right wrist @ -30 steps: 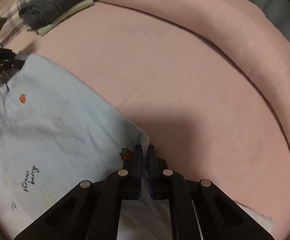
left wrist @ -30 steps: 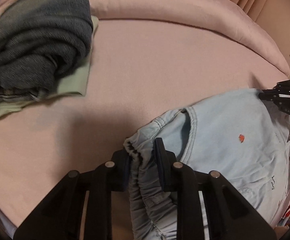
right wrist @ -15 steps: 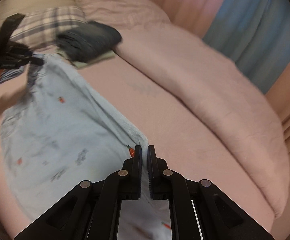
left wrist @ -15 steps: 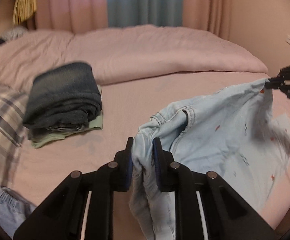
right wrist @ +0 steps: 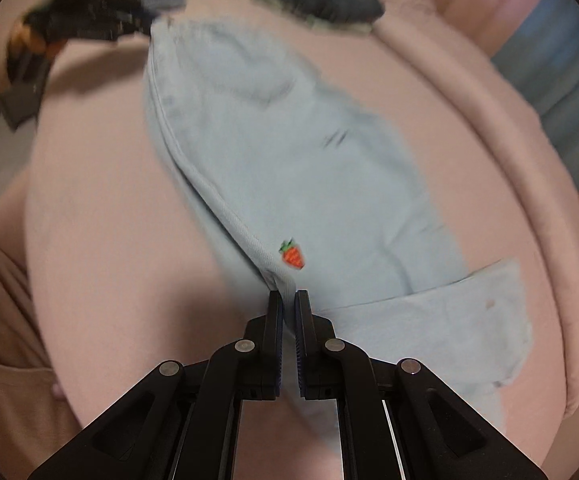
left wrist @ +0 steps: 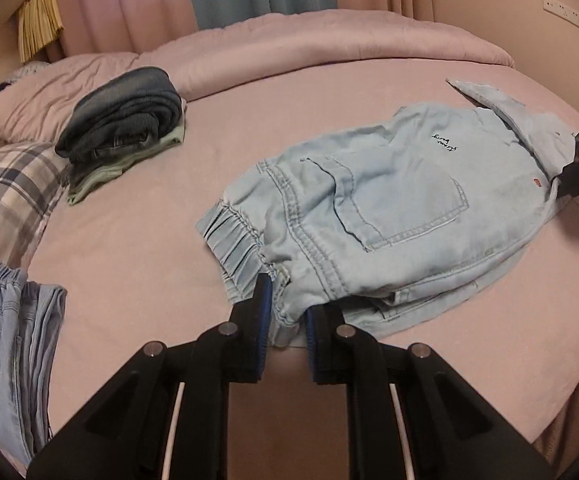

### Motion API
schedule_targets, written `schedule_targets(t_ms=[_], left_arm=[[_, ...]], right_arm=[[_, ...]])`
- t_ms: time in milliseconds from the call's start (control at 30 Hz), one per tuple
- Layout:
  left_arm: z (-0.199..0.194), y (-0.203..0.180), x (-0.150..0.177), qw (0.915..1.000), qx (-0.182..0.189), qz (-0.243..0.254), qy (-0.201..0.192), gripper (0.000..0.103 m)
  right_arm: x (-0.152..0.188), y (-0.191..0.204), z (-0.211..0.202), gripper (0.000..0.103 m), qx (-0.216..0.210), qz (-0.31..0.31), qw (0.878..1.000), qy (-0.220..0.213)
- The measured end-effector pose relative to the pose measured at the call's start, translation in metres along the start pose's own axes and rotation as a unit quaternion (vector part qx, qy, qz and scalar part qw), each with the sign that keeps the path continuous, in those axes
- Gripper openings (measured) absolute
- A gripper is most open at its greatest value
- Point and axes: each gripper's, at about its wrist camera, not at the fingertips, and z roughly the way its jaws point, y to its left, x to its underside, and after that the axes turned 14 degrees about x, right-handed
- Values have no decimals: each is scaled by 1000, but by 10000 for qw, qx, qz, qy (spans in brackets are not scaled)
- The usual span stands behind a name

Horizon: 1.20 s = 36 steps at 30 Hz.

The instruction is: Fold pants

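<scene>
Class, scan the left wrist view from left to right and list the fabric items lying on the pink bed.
Light blue jeans at the edge → plaid pillow → dark folded denim stack → pale blue strawberry pants.

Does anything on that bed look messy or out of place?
Mostly tidy. On the light blue pants, one leg end sticks out crooked past the fold near the right gripper.

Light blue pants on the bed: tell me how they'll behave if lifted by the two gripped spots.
The light blue pants are likely floppy: the fabric drapes and creases between the left gripper and the right gripper. They probably sag in the middle, since nothing stiff shows. The gathered elastic waistband looks bulkier, so that end may hang lower.
</scene>
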Motion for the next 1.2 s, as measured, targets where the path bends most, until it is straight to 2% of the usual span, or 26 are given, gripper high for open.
schedule_targets(t_ms=[100, 233, 300, 333, 367, 400, 467, 500, 567, 633, 700, 767, 833, 900, 967, 1033, 1133, 1200], left_arm=[[-2, 2, -2, 10000, -36, -33, -39, 16], [-1, -4, 7, 9992, -346, 84, 189, 27], [-8, -3, 11, 9985, -472, -119, 266, 35], [-14, -2, 14, 9982, -502, -208, 234, 44], [-20, 0, 16, 9979, -558, -290, 180, 53], [-27, 0, 18, 9974, -619, -367, 108, 55], [-42, -1, 17, 9962, -637, -576, -135, 56], [-46, -2, 14, 9958, -590, -652, -239, 56], [-48, -15, 0, 9962, -258, -695, -466, 56], [-37, -42, -21, 9966, 154, -498, -631, 56], [-19, -68, -39, 9951, 598, -402, -679, 56], [9, -99, -59, 9902, 1165, -371, -670, 56], [38, -129, -74, 9856, 1587, -297, -507, 56], [60, -152, -83, 9814, 1882, -242, -279, 55], [76, -173, -91, 9761, 2164, -138, -126, 56], [87, -189, -99, 9714, 2376, 5, -44, 56], [103, -207, -112, 9638, 2664, 60, 101, 56], [112, -217, -118, 9597, 2803, 90, 185, 54]], right_arm=[[-6, -7, 2, 6, 1, 181, 9998, -18], [7, -13, 11, 7, -175, 461, 9987, 116], [10, -24, 16, 12, -328, 803, 9962, 110], [13, -31, 14, 15, -436, 998, 9940, 119], [16, -39, 12, 24, -591, 1221, 9907, 105], [21, -51, 6, 34, -791, 1539, 9849, 3], [32, -75, -2, 41, -975, 2060, 9735, -206], [38, -88, -4, 41, -1000, 2344, 9666, -277], [52, -110, -4, 41, -734, 2917, 9533, -260], [61, -138, 15, 41, -169, 3447, 9386, 35], [65, -143, 29, 41, -23, 3667, 9301, 204], [68, -145, 59, 41, -61, 3718, 9265, 570], [67, -137, 78, 41, -173, 3554, 9304, 874], [62, -140, 75, 41, -204, 3466, 9342, 817], [65, -156, 72, 41, -617, 3779, 9199, 852], [66, -181, 68, 41, -873, 4206, 9008, 640], [55, -224, 79, 45, -746, 4652, 8800, 591], [40, -241, 93, 48, -661, 4777, 8734, 681]])
